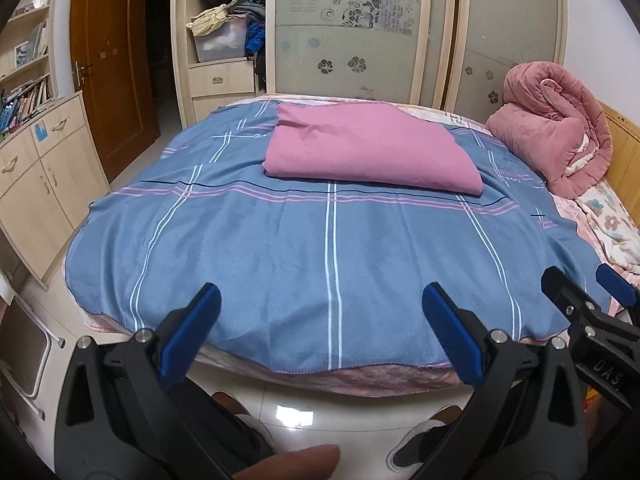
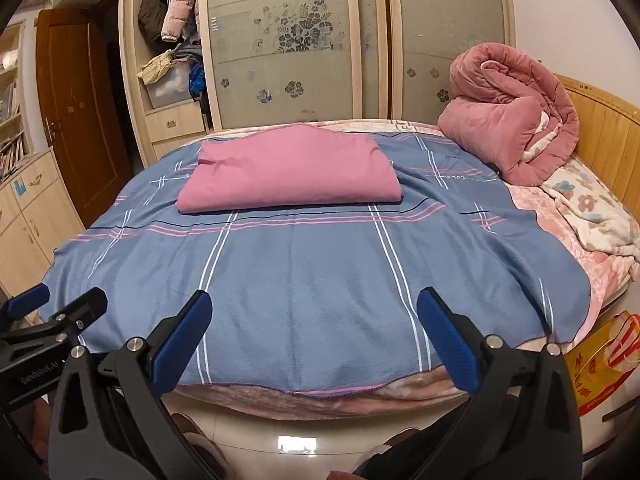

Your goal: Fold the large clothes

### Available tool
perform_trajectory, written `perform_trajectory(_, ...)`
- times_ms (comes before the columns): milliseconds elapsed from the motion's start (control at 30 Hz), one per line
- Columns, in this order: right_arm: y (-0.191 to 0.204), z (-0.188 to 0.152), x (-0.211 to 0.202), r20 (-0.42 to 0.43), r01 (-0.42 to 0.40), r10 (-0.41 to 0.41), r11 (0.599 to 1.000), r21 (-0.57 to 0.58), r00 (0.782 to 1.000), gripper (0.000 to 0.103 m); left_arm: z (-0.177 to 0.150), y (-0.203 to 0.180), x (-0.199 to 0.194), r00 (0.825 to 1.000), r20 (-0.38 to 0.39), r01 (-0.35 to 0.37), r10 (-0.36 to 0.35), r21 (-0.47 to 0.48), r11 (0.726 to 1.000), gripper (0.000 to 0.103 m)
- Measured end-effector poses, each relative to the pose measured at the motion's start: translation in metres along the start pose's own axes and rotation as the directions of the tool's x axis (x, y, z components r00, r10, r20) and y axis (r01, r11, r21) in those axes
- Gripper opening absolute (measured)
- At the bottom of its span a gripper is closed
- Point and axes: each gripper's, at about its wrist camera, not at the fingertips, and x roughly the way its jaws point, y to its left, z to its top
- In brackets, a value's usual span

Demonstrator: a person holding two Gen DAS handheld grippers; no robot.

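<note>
A folded pink cloth (image 1: 370, 146) (image 2: 290, 170) lies flat on the far half of a blue striped blanket (image 1: 304, 248) (image 2: 312, 272) spread over the bed. My left gripper (image 1: 322, 300) hovers open above the blanket's near edge, nothing between its blue pads. Beside it, my right gripper (image 2: 314, 304) is open too, also over the near edge and holding nothing. Each gripper shows at the side of the other's view: the right gripper (image 1: 582, 284) in the left wrist view, the left gripper (image 2: 66, 296) in the right wrist view.
A rolled pink quilt (image 1: 554, 128) (image 2: 510, 118) sits at the bed's right by the wooden headboard (image 2: 604, 132). A wardrobe (image 1: 352, 28) stands behind the bed, cabinets (image 1: 44, 168) to the left. A person's feet (image 1: 420, 440) stand on the tiled floor. A red and yellow bag (image 2: 600, 364) leans at the right.
</note>
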Motion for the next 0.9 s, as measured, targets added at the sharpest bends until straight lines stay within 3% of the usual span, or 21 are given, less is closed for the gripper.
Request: perform_trajectory(900,0.0018,-0.0010,0.0051,-0.007,0.005,-0.005,1.000,-0.011,1.000,0.102,0.0014,-0.0046,0.0020,1.000,0.000,0.022,-0.022,0.041,0.999,0.101)
